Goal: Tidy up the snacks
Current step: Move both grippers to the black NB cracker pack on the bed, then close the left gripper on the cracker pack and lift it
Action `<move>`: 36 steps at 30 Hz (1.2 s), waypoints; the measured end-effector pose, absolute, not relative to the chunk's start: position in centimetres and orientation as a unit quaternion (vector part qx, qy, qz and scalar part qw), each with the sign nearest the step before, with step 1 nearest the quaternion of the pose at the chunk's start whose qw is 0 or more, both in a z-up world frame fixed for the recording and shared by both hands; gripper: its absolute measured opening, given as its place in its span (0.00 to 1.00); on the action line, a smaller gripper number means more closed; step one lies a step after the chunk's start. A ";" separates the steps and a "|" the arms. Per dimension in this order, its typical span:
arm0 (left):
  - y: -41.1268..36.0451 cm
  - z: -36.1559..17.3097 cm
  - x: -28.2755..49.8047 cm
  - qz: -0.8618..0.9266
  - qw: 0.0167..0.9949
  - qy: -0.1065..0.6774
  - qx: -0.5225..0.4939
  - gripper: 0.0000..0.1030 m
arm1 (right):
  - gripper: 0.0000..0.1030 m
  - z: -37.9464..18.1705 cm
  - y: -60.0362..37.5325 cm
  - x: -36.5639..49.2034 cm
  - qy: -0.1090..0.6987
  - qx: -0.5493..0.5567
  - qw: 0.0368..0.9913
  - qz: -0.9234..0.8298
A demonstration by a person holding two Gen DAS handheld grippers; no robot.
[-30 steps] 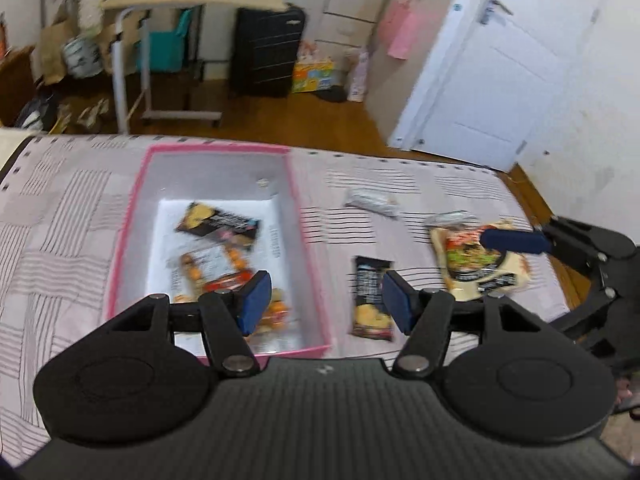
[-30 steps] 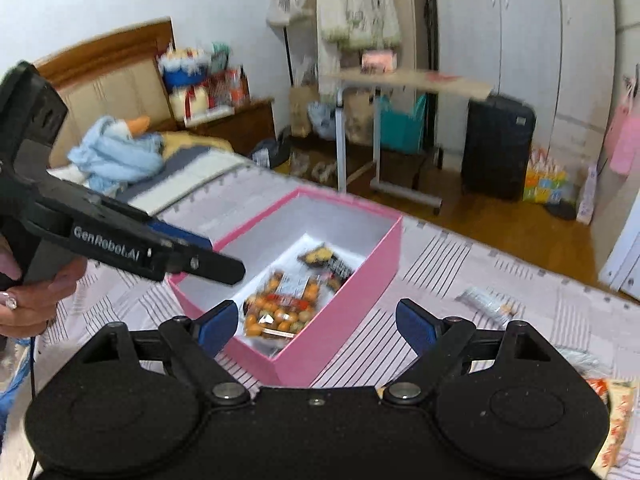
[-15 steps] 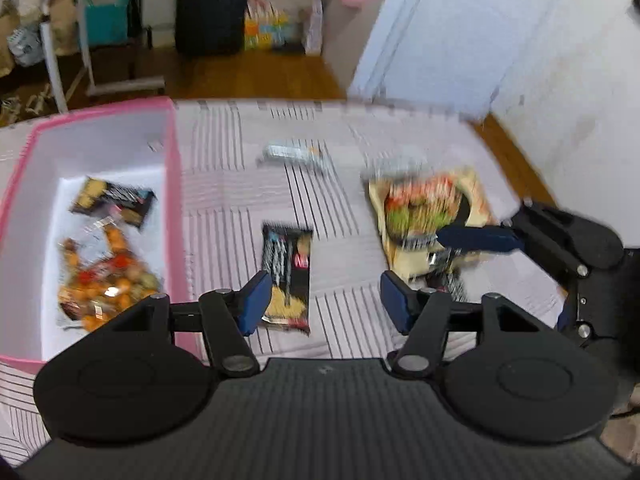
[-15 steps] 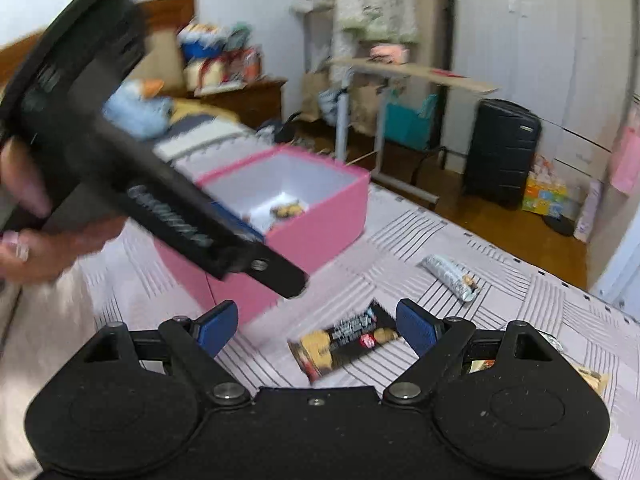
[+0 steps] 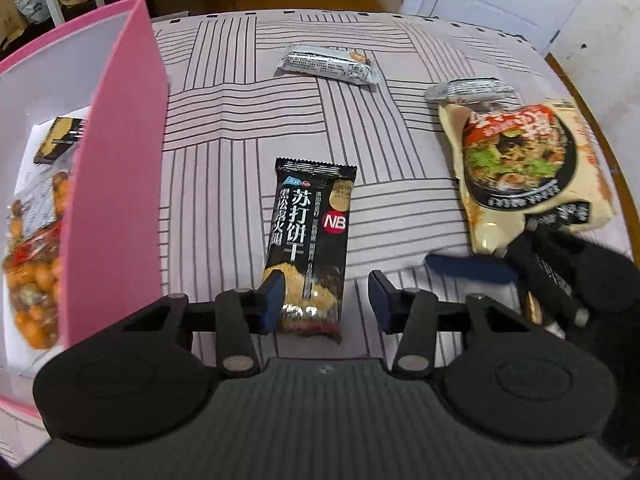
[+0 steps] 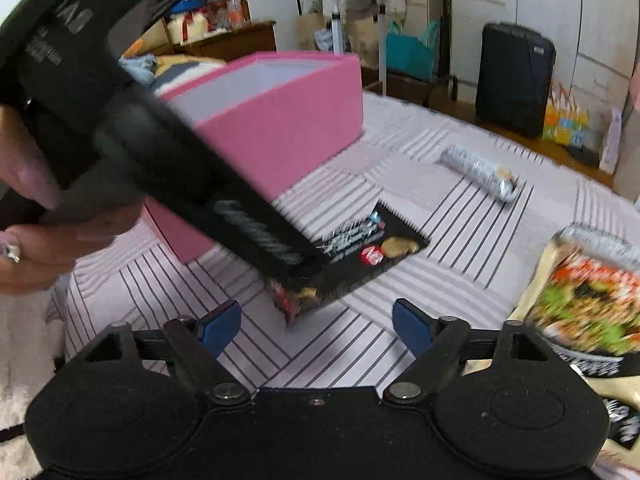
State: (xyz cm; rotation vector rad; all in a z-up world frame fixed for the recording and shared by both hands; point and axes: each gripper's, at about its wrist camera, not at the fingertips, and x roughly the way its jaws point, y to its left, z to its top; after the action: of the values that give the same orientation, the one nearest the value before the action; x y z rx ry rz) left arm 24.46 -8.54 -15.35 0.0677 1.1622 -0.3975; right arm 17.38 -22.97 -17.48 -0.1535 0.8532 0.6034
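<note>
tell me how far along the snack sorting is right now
Done: two packets already lie in the pink box. In hand: the left gripper, jaws just been closing, straddles the near end of the black cracker packet without clamping it yet; the right gripper is open and empty. Left: that packet, two silver packets and the noodle bag on the bedspread.

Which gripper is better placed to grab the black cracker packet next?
Left. The left gripper already straddles the near end of the black cracker packet, and its jaws have just been closing around it. The right gripper is open over bare bedspread, short of the packet.
</note>
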 end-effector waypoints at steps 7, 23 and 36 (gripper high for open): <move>-9.2 -16.1 24.8 -0.140 0.845 0.511 0.071 0.46 | 0.69 -19.2 -21.8 17.3 0.411 -0.049 0.868 0.274; -7.2 -18.3 24.7 -0.189 0.771 0.601 -0.094 0.45 | 0.72 -19.9 -22.6 17.4 0.425 -0.031 0.877 0.224; -8.3 -18.3 23.6 -0.189 0.789 0.579 -0.080 0.41 | 0.64 -20.6 -20.2 17.1 0.406 -0.057 0.895 0.173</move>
State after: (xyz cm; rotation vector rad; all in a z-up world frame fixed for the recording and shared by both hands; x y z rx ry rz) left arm 23.56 -8.29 -18.32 -0.1718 1.2463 -0.4059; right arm 17.12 -20.20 -20.56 -0.1185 0.8422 0.3576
